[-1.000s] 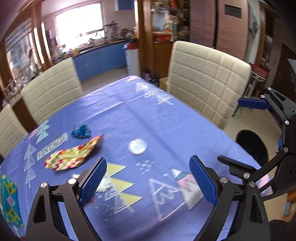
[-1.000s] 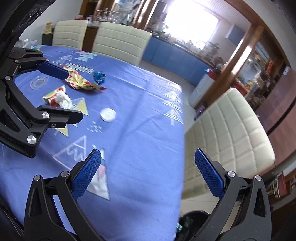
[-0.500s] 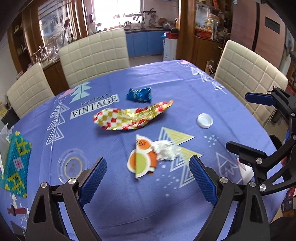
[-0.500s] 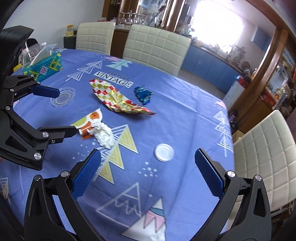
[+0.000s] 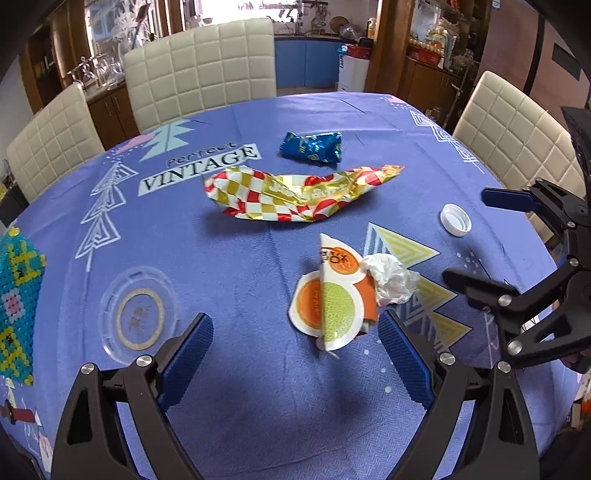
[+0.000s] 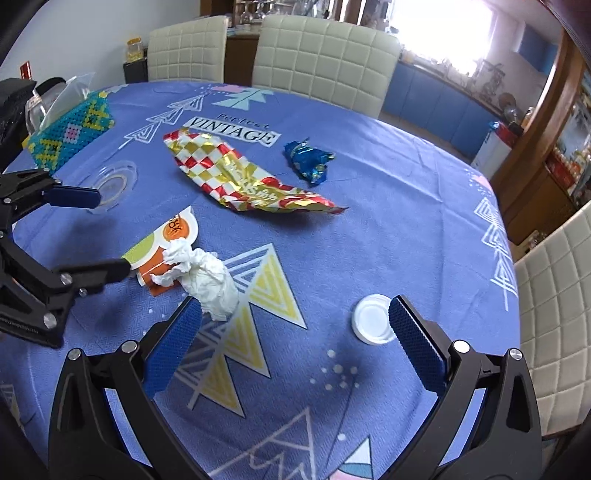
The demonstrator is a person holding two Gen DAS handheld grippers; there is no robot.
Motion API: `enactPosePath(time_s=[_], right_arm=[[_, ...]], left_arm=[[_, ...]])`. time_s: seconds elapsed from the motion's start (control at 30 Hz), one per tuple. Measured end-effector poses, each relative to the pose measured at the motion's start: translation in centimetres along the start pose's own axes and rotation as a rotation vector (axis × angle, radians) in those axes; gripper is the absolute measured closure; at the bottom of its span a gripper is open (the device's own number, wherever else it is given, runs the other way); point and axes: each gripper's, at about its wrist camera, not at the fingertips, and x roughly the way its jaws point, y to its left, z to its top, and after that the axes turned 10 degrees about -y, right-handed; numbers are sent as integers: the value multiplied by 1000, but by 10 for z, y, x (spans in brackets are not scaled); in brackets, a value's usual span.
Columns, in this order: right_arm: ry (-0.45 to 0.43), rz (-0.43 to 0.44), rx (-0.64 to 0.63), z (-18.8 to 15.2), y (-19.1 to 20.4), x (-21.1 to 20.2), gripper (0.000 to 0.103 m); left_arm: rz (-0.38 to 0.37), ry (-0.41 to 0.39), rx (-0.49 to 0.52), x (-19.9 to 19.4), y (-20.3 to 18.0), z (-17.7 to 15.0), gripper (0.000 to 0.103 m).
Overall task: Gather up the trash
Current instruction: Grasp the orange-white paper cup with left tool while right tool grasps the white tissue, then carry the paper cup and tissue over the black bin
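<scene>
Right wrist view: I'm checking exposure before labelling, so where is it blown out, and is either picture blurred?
Right wrist view: the window at top right is blown out white; the table is evenly lit. Left wrist view: sharp, the red-and-gold wrapper crisp. Both bend straight lines toward the edges.

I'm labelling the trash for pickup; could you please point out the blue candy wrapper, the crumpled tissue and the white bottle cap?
blue candy wrapper (image 5: 312, 147), left wrist view, middle of the foil.
crumpled tissue (image 6: 207, 280), right wrist view, centre of the wad.
white bottle cap (image 6: 371, 321), right wrist view, inner face.
</scene>
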Motion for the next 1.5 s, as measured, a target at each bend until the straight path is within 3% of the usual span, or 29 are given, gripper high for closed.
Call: enactPosePath(time_s=[0.13,0.4,0.5,0.53,0.57,0.87,0.9,1.03,1.1,1.5], right_arm=[[25,-7,-72,-7,9,10,4],[28,4,-68,-10,4,12,4],[24,28,-66,-7,8,16,4],[23,36,-68,-7,10,17,4],[23,45,-71,-6,14,20,4],[14,96,-106,4,37,38,5],[16,104,-106,5,38,40,7],[52,141,-107,5,40,48,54],[46,145,-113,4,42,45,67],[23,91,-97,-12,19,-3,68]], left_arm=[[-10,13,25,14,-6,1,15],[-20,3,33,30,-5,8,17],[-24,13,31,30,1,5,44],[-25,24,30,30,3,4,62],[-24,34,28,32,5,2,71],[8,14,-14,21,25,-3,71],[11,12,-14,20,26,-3,71],[18,15,-19,18,28,-6,72],[20,16,-21,17,28,-6,72],[-31,-5,38,1,-13,-3,71]])
